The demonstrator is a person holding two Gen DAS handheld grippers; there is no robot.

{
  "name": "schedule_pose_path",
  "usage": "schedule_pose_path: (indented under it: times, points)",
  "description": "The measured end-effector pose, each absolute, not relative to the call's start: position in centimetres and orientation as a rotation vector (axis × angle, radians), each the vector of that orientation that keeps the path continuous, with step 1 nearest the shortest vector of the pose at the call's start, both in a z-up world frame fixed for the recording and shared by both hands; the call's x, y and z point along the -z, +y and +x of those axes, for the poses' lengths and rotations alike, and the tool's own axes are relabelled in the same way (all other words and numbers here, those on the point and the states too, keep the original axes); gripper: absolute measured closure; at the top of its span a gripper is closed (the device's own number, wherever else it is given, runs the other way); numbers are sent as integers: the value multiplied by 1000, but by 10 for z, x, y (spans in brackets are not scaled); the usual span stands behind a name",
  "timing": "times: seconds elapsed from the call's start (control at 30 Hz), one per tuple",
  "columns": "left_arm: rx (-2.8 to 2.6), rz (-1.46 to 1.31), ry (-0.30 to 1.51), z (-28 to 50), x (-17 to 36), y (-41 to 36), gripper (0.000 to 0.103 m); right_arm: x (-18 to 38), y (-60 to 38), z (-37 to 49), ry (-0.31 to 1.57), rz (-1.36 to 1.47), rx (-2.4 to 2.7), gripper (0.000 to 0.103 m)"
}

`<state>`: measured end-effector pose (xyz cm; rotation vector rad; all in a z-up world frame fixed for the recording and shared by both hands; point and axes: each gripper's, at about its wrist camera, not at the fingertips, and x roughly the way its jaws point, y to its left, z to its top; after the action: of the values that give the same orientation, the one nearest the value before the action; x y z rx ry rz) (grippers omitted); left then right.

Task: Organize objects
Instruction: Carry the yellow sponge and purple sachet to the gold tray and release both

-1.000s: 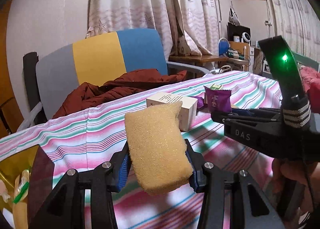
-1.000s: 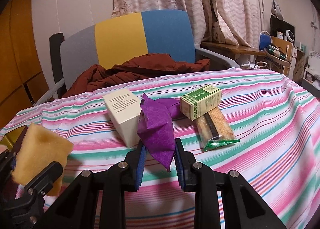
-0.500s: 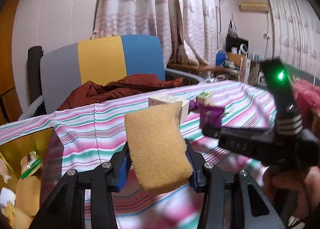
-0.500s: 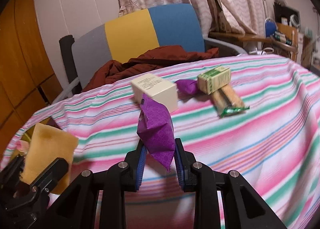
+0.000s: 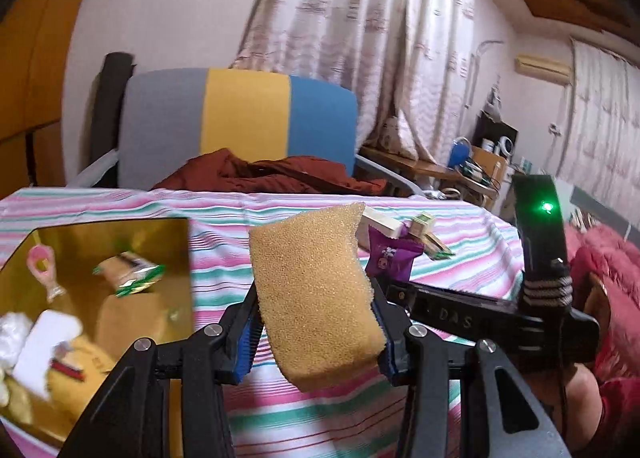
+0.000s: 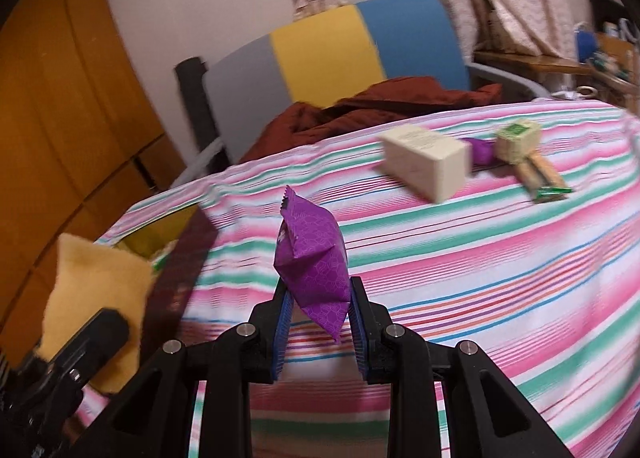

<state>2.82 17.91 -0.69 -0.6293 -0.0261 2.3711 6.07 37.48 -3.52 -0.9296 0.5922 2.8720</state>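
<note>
So the whole thing hinges on the gold box: it sits down and to the left of the left gripper, just beside it, while the right gripper is further off to the right. The left one is judged the nearer for a drop.

The sponge is clamped between the left fingers, which are closed about halfway onto its sides, with its long axis standing up and tipped a bit to the left. The purple packet is pinched low down by the right fingers, nearly closed, and its sealed top sticks upward.

Inside the box, a green-edged wrapper and some white stuff can be made out only in the left view; in the right view just a corner of the box is seen. The right view gives a clear look at what's left on the striped bench: a cream carton, a green carton and a cracker pack.
</note>
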Motion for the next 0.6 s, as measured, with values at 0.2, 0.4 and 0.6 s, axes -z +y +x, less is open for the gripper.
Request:
schedule_pose_path:
  times: [0.2,0.4,0.6]
  points:
    - [-2460,-658,-70,14,-3,130,55,19,321,46,631,-978,-3006,76]
    - [-2568,-730,-102,-16,-5,80,55,4,269,23,662,-1023,-3113,76]
    - [-2543,-909,-40,-60,14,61,52,6,231,1,655,-1095,-3127,72]
